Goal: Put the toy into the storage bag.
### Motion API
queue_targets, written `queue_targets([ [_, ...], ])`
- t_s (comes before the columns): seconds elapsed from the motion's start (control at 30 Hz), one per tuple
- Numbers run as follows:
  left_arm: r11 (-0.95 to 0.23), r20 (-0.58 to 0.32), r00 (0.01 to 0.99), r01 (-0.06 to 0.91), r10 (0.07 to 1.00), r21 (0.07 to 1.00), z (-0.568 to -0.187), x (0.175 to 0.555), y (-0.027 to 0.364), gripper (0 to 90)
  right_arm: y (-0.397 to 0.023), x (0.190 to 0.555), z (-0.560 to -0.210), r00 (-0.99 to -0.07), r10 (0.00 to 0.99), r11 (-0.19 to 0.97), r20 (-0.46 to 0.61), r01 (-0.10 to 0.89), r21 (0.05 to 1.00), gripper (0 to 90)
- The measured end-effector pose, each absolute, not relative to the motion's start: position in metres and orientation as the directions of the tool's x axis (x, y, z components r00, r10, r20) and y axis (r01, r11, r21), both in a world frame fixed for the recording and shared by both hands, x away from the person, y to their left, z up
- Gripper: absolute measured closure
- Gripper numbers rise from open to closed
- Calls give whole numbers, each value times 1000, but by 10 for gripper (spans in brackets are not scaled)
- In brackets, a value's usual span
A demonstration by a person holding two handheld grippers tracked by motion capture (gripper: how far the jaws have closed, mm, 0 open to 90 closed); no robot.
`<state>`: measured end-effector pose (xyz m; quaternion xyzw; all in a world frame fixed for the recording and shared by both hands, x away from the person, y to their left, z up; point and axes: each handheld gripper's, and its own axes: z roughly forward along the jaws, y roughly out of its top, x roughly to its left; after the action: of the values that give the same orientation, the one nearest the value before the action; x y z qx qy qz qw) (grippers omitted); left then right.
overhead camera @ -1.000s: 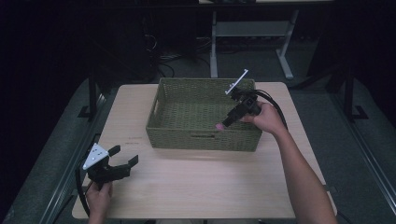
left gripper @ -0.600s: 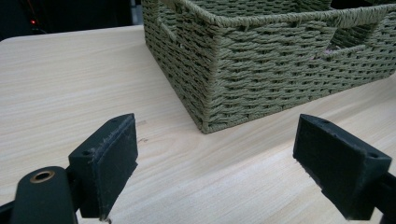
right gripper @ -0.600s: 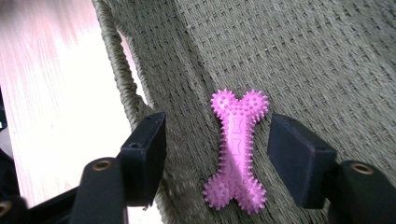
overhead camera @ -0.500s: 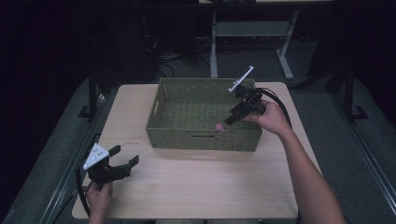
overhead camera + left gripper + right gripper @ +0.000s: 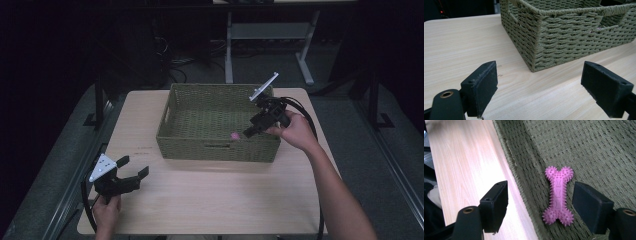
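A green woven basket [image 5: 215,150] stands on the wooden table, at the back centre. A pink spiky bone toy [image 5: 558,194] lies flat on the basket floor by the near wall, and shows as a pink spot [image 5: 233,135] in the high view. My right gripper [image 5: 251,131] hangs over the basket's right side, open, its jaws apart above the toy without touching it. My left gripper [image 5: 134,173] rests low at the table's front left corner, open and holding nothing. It faces the basket's corner [image 5: 534,50].
The table [image 5: 210,200] has bare wood in front of the basket and to its left. A metal desk frame [image 5: 265,35] and cables stand on the dark floor behind the table. Table edges drop off close to the left gripper.
The right gripper has drawn back and to the right above the basket, away from the pink toy. The left gripper has stayed put.
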<state>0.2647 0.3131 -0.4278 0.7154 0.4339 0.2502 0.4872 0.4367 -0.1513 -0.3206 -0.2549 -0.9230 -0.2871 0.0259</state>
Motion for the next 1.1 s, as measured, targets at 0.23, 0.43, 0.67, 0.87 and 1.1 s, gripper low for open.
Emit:
queue_targets([
  [0.23,-145,-68,497,377,865,915,-428,264,314,133,-151,428,-316,-875,447,708,187,474,523,275],
  [0.43,-138,-72,494,376,866,916,-427,264,314,133,-153,419,-317,-874,450,707,180,473,526,270],
  [0.67,-143,-70,496,379,866,914,-428,264,312,133,-157,405,-317,-876,448,703,179,469,534,264],
  [0.87,-144,-68,496,377,865,915,-427,264,312,133,-160,394,-316,-880,441,701,174,459,546,258],
  [1.1,-144,-68,495,378,866,914,-428,264,312,133,-162,379,-319,-888,429,701,165,443,559,256],
])
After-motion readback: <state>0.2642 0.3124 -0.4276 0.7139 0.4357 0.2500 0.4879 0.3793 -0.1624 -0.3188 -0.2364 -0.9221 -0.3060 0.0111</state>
